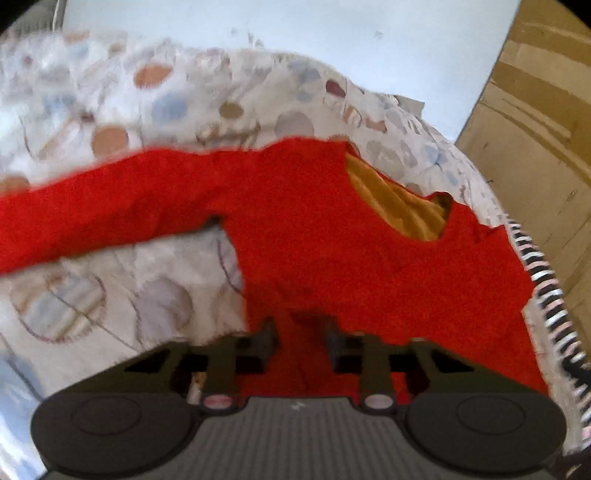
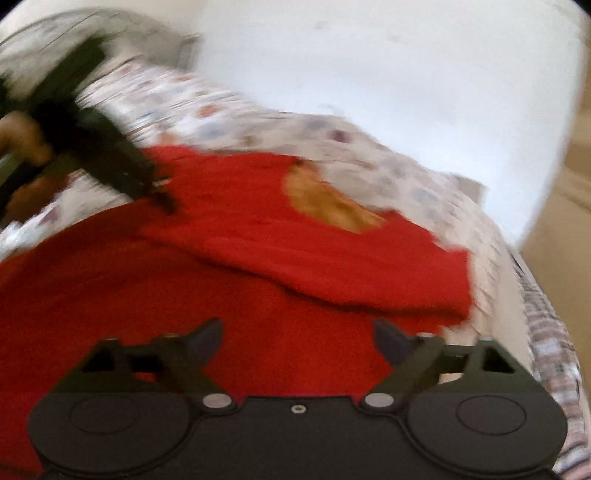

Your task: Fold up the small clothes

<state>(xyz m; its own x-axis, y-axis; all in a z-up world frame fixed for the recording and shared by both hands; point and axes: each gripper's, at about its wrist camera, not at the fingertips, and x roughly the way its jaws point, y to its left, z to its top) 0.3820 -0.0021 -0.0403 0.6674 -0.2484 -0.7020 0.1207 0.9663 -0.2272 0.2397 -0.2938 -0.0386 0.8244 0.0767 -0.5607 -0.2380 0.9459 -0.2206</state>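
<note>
— So, where is the garment?

— The red top (image 1: 314, 229) lies spread on the patterned bedcover (image 1: 155, 99). From the left wrist camera, one long sleeve (image 1: 96, 218) stretches away to the left, and the neckline shows an orange lining (image 1: 399, 206) inside.

— And the left gripper?

— The left gripper (image 1: 301, 339) has its jaws drawn near each other, with a raised fold of the red cloth between them. It looks like a pinch on the fabric, but the view is blurred, so I cannot tell for sure if the pads press on it.

— What about the right one?

— The right gripper (image 2: 297, 341) is spread wide above the red fabric. Nothing is between its fingers (image 2: 207, 338). In its view, one part of the top is folded over the body (image 2: 332, 254).

— Is the other tool visible there?

— Yes, at the upper left, dark and blurred, the left gripper (image 2: 162, 197) meets the red cloth, with a hand (image 2: 26, 136) behind it.

— Anything beside the bed?

— A white wall (image 1: 332, 29) and a wooden panel (image 1: 535, 147) on the right.
</note>
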